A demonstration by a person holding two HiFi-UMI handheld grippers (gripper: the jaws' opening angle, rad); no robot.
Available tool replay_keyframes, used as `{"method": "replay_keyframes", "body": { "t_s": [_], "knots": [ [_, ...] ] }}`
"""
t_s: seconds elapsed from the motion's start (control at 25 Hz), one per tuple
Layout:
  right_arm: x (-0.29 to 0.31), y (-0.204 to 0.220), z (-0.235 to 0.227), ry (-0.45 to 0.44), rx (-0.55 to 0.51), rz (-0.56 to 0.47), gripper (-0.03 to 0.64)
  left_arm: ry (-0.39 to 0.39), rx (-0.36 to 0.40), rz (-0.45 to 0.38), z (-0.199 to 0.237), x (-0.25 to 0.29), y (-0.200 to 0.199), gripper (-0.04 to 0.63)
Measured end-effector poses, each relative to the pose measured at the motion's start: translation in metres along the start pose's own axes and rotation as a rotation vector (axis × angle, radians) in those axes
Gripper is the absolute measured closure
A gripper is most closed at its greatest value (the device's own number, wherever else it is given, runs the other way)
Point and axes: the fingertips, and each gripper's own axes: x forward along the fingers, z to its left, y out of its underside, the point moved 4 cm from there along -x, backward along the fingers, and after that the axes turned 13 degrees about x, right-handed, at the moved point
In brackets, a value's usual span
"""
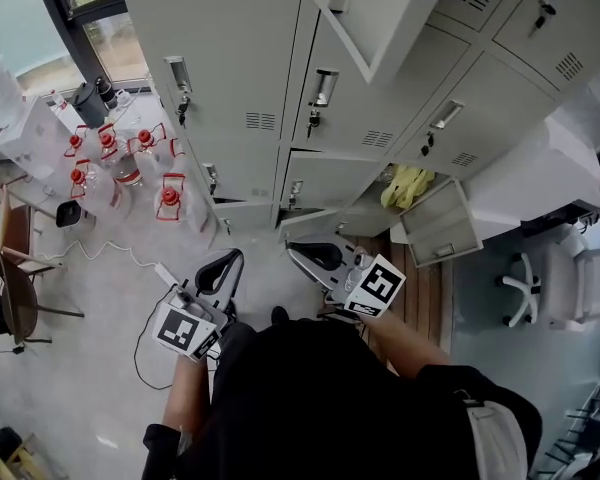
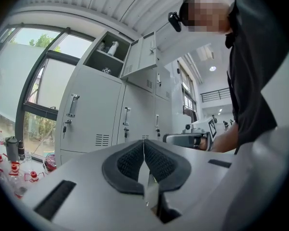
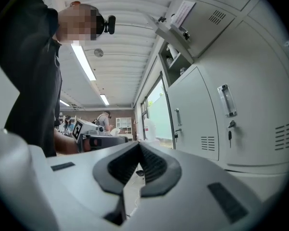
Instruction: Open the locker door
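A bank of grey lockers [image 1: 230, 98] stands in front of me. The nearest doors are closed, each with a metal handle [image 1: 178, 73] and a key below it. One upper door [image 1: 380, 13] hangs open, and a low door [image 1: 440, 223] at the right is open too, with something yellow [image 1: 405, 183] inside. My left gripper [image 1: 235, 256] and right gripper [image 1: 295, 252] are held low in front of my body, a little short of the lockers. Both are shut and empty. The left gripper [image 2: 143, 141] faces the closed doors [image 2: 91, 114]; the right gripper [image 3: 138, 144] has a closed door [image 3: 197, 121] to its right.
Several water bottles with red caps [image 1: 120, 158] stand on the floor at the left by the window. A power strip with its cable [image 1: 155, 268] lies on the floor near my left gripper. A brown chair [image 1: 20, 288] is at the far left, a white office chair [image 1: 525, 288] at the right.
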Motion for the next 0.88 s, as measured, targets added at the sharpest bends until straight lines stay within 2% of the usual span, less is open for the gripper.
{"method": "replay_keyframes", "body": {
  "t_s": [0.32,0.56,0.72,0.88],
  "knots": [
    [-0.006,-0.012,-0.001,-0.008,-0.014,-0.017,0.606,0.083,0.022,-0.012,-0.010,-0.001,-0.023,0.578],
    [-0.014,-0.022,0.005,-0.037,-0.035,-0.036,0.606,0.091,-0.018,-0.034,0.000,0.004,-0.032,0.578],
    [-0.029,-0.015,0.002,-0.029,-0.016,-0.028,0.606,0.054,-0.013,-0.049,0.012,0.003,-0.044,0.578],
    [-0.044,-0.007,-0.001,-0.022,0.006,-0.006,0.606,0.055,-0.029,-0.045,0.007,0.007,-0.045,0.578]
  ]
}}
